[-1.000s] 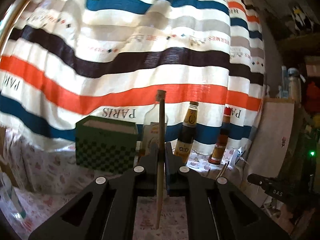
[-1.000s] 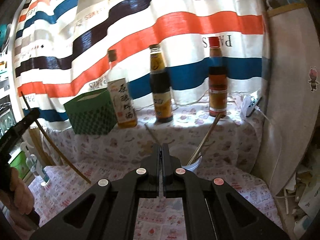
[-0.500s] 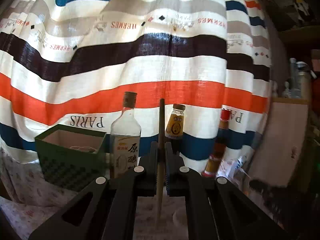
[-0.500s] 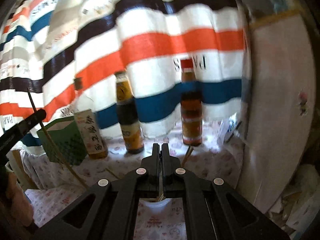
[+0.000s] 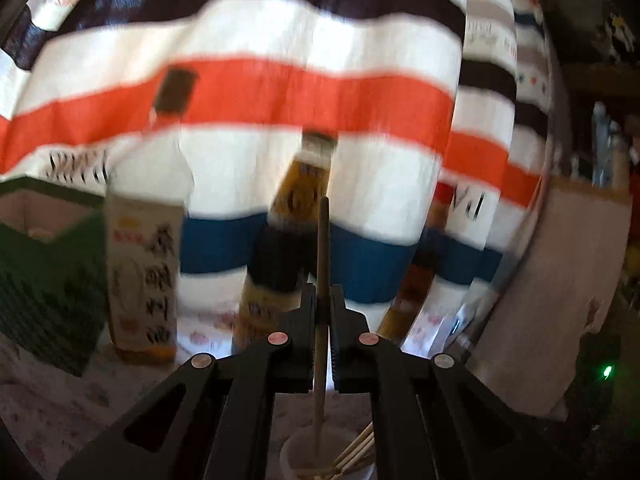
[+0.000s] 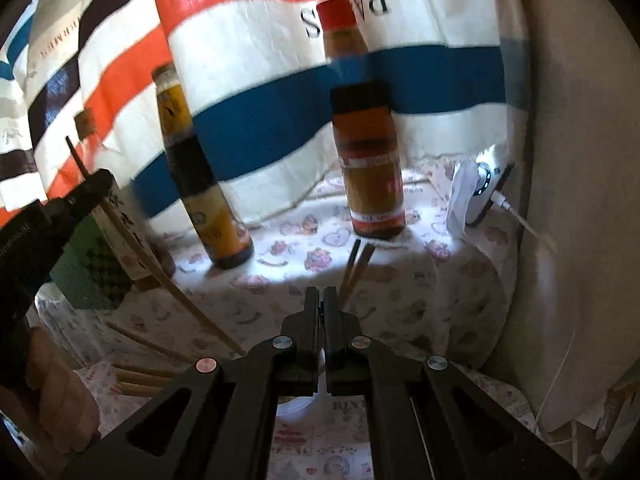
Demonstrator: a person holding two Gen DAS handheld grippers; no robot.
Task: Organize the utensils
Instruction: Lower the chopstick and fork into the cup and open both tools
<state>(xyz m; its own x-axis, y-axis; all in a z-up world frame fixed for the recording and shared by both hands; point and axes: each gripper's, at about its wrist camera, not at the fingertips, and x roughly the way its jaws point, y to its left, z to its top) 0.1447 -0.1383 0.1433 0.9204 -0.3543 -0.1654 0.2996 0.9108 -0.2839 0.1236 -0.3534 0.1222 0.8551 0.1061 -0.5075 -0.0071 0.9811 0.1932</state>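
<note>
My left gripper [image 5: 321, 300] is shut on a wooden chopstick [image 5: 321, 320] held upright, its lower end inside a white cup [image 5: 298, 454] that holds several chopsticks [image 5: 356, 450]. In the right wrist view the left gripper [image 6: 86, 190] holds that chopstick [image 6: 160, 276] slanting down toward the cup [image 6: 298, 404], which is mostly hidden under my right gripper [image 6: 321, 300]. The right gripper is shut and empty. Two chopstick ends [image 6: 356, 270] rise from behind it. More chopsticks [image 6: 138, 378] lie on the tablecloth at left.
Three sauce bottles stand at the back: a white-labelled one [image 5: 142, 280], a dark one [image 6: 204, 184] and a red-capped one [image 6: 368, 140]. A green checkered box [image 5: 44, 276] is at left. A striped cloth [image 5: 280, 92] hangs behind. A white device with cable [image 6: 480, 192] is at right.
The left gripper has moved forward and right with the chopstick, bringing its tip down into the cup. The right gripper has moved closer to the bottles and lower over the cup.
</note>
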